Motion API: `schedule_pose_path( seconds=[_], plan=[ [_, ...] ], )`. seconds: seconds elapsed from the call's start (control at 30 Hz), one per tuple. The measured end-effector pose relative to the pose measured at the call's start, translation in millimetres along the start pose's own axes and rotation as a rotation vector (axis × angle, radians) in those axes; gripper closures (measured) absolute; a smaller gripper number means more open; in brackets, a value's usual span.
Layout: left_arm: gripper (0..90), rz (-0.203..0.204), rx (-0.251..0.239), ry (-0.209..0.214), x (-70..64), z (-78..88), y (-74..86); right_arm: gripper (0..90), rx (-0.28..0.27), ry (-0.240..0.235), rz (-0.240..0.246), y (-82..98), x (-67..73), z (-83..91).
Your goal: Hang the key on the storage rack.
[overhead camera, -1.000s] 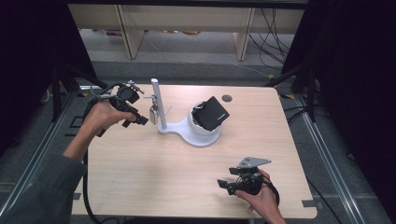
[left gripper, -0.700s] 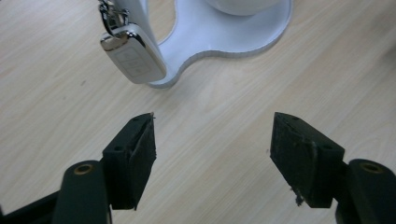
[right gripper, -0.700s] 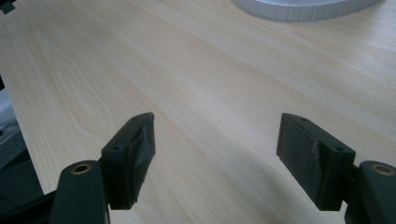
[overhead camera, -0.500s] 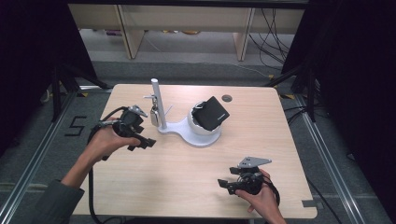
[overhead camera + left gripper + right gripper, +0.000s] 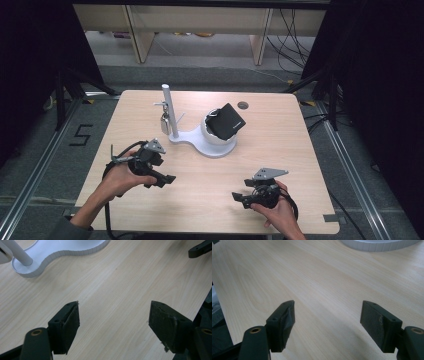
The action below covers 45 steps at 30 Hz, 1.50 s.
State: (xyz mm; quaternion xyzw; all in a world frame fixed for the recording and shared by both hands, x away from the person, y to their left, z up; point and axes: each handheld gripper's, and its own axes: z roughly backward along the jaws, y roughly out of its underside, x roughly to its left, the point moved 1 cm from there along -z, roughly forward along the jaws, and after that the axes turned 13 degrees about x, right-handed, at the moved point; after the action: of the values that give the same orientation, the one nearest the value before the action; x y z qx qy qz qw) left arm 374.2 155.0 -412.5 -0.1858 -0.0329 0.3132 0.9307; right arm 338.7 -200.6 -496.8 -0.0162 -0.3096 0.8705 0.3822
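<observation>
The left hand-held gripper [image 5: 162, 179] hangs low over the bare wood at about eight o'clock on the tabletop [image 5: 300, 150], its jaws spread wide with nothing between them; they have just been opening. In the left gripper view the pads [image 5: 72, 322] frame only wood grain, with the white stand [image 5: 62, 252] off at eleven o'clock. That stand [image 5: 200, 142] sits near the middle of the tabletop, toward twelve o'clock from both hands. A small key-like tag [image 5: 164, 120] hangs beside its upright post [image 5: 170, 110], and a black box [image 5: 227, 120] rests tilted in the round cradle at the other end.

The right hand-held gripper [image 5: 242, 197] rests at about five o'clock near the front edge, jaws also spread and empty, its pads [image 5: 375, 320] over plain wood.

To my eye the hanging of the tag on the post looks finished and the left hand is clear of it, so this reads as the pause after a release. Whatever comes next, perhaps the black box, calls for a reach back toward twelve o'clock with jaws open and lined up before closing.
</observation>
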Motion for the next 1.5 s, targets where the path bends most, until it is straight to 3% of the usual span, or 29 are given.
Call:
schedule_pose_path(
  seconds=[0.2, 0.33, 0.37, 0.47, 0.5, 0.53, 0.63, 0.7, 0.87, 1.0, 1.17, 1.2, 1.33, 1.47, 1.5],
  plan=[
    [23.9, -0.003, 0.004, -0.002, -7.6, -11.3, 9.0, 29.0, 0.004, -0.007, 0.005, -0.1, 3.2, -0.6],
    [23.5, -0.013, -0.003, -0.028, -10.5, -12.0, 14.3, 29.0, 0.007, -0.002, -0.001, 0.3, 2.1, -0.9],
    [22.9, -0.013, -0.006, -0.027, -11.1, -12.2, 15.4, 29.0, 0.01, -0.01, -0.021, 0.5, 4.0, -0.5],
    [22.7, -0.008, -0.017, -0.026, -13.4, -14.4, 19.1, 29.0, -0.001, -0.016, -0.005, 0.0, 2.9, -0.9],
    [22.8, -0.024, 0.003, -0.012, -16.4, -17.3, 23.1, 29.0, 0.002, -0.003, 0.003, -0.4, 3.6, -0.9],
    [22.8, -0.025, 0.003, -0.01, -17.3, -18.5, 24.4, 29.0, 0.008, -0.009, -0.015, -0.1, 5.9, -0.8],
    [22.7, -0.028, -0.013, -0.015, -19.9, -22.3, 28.7, 29.0, 0.002, 0.004, 0.02, -0.9, 3.3, -1.6],
    [22.3, -0.03, -0.016, -0.014, -21.9, -25.0, 31.4, 29.0, 0.01, -0.004, -0.003, -0.5, 3.9, -1.9],
    [22.2, -0.039, -0.006, -0.007, -25.4, -31.1, 36.9, 29.0, -0.006, 0.003, -0.001, -0.2, 3.6, -2.9],
    [22.2, -0.035, -0.014, -0.01, -26.8, -37.3, 43.2, 29.0, 0.004, -0.007, 0.002, -0.1, 3.6, -3.0],
    [22.1, -0.02, -0.065, 0.002, -30.6, -44.9, 54.4, 29.0, 0.008, 0.002, 0.001, 0.0, 3.9, -2.3],
    [21.9, 0.002, -0.07, -0.001, -31.9, -46.1, 56.4, 29.0, 0.008, -0.002, -0.002, -0.2, 4.1, -2.8],
    [21.3, 0.018, -0.1, -0.003, -35.1, -51.6, 63.4, 29.0, 0.011, -0.001, -0.003, -0.1, 5.1, -2.5],
    [21.2, 0.009, -0.09, 0.011, -39.1, -57.4, 70.2, 29.0, 0.02, -0.011, -0.023, 0.3, 7.0, -2.7],
    [21.2, 0.022, -0.099, 0.015, -43.3, -62.4, 76.1, 28.9, 0.013, -0.007, -0.001, 0.0, 6.0, -3.1]
  ],
)
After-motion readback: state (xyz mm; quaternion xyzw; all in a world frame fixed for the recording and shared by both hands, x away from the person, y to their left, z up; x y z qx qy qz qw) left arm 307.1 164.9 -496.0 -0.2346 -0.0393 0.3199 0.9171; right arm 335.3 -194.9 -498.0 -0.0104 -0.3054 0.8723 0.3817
